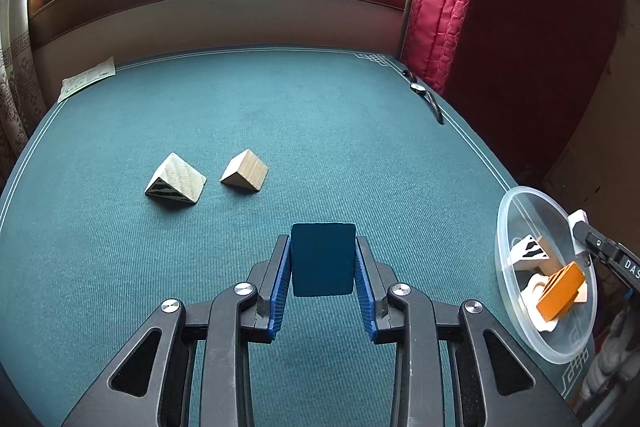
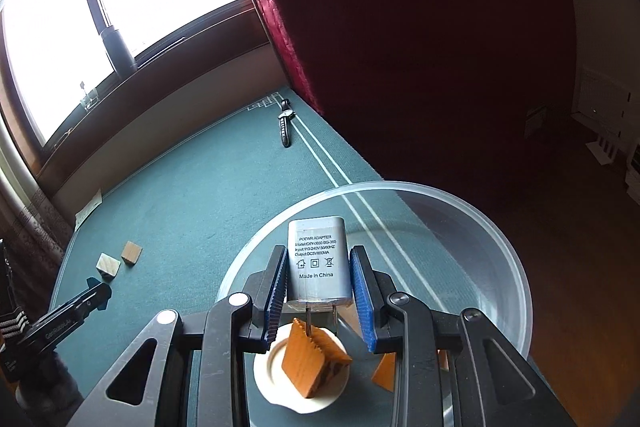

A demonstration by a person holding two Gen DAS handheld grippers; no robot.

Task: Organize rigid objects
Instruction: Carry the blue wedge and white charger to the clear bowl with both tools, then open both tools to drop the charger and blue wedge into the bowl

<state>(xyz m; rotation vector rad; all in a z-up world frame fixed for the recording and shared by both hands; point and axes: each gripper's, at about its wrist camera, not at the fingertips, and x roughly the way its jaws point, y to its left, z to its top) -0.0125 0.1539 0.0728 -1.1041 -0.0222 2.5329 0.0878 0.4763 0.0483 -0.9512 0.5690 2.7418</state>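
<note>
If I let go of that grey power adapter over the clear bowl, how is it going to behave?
The power adapter looks like a rigid plastic shell, so it should drop without flexing. Its smooth sides may slide on the clear bowl. Its prongs point toward the orange block, so it probably lands unevenly and tips over.

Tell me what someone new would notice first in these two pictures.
The right gripper holds a grey power adapter over a clear bowl that already holds an orange block. The left gripper clamps a dark blue block above the green table, where two wooden wedges lie side by side.
</note>
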